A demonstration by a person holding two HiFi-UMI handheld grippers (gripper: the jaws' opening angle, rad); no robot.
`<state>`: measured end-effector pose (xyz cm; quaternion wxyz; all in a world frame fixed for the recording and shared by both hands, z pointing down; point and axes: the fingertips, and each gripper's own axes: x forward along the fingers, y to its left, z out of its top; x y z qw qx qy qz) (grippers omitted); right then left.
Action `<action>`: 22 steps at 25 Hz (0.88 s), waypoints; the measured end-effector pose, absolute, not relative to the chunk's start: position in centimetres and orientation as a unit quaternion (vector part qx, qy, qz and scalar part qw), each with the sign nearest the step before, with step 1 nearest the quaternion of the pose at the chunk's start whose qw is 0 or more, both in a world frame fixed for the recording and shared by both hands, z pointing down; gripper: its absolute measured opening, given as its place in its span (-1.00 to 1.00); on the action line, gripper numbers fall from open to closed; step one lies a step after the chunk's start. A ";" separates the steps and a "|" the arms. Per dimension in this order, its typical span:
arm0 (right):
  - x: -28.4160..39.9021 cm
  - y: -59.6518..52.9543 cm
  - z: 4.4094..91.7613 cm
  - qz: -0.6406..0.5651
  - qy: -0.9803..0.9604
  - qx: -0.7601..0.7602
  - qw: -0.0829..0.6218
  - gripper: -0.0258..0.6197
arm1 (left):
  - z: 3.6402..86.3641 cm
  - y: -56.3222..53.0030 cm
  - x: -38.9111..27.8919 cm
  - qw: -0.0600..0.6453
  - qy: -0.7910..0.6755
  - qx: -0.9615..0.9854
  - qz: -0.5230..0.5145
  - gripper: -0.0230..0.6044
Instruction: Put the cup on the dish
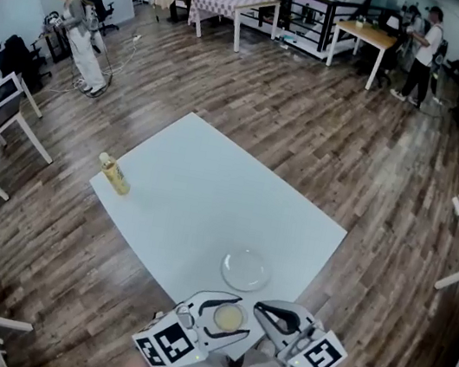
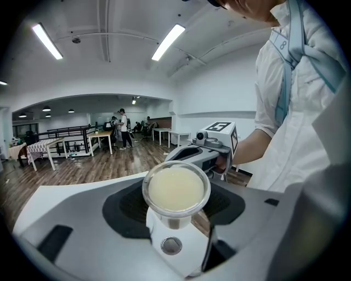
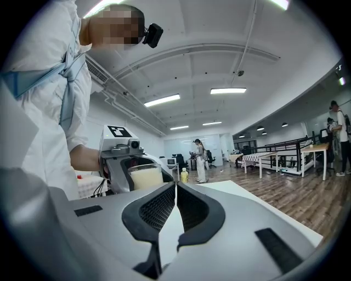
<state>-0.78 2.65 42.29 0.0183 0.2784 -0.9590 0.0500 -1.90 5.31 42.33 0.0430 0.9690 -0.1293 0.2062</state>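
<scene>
Where the white table point(image 1: 205, 174) comes to its left corner, one bottle point(image 1: 114, 174) stands. The left gripper point(image 1: 236, 317) is clamped on the one cup point(image 2: 175, 189) (filled with pale liquid), held by the near corner. The one dish point(image 1: 246, 270), seen only in the head view, lies just inside that corner. The right gripper point(image 3: 175, 189) has its jaws together, empty.

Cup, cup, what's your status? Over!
Left hand-held gripper shut on clear cup of pale drink. Right hand-held gripper shut, empty. Clear dish bare, just ahead. Bottle far off, path clear.
</scene>
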 end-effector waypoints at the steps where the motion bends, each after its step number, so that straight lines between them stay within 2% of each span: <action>1: -0.7 2.5 42.5 0.052 -0.959 0.277 0.020 -0.82 | 42.5 5.2 -1.8 0.047 -0.130 0.969 0.206 -0.10; 22: 2.8 -0.2 43.2 0.057 -0.976 0.206 0.045 -0.82 | 44.2 2.7 2.1 0.058 -0.169 0.959 0.220 -0.10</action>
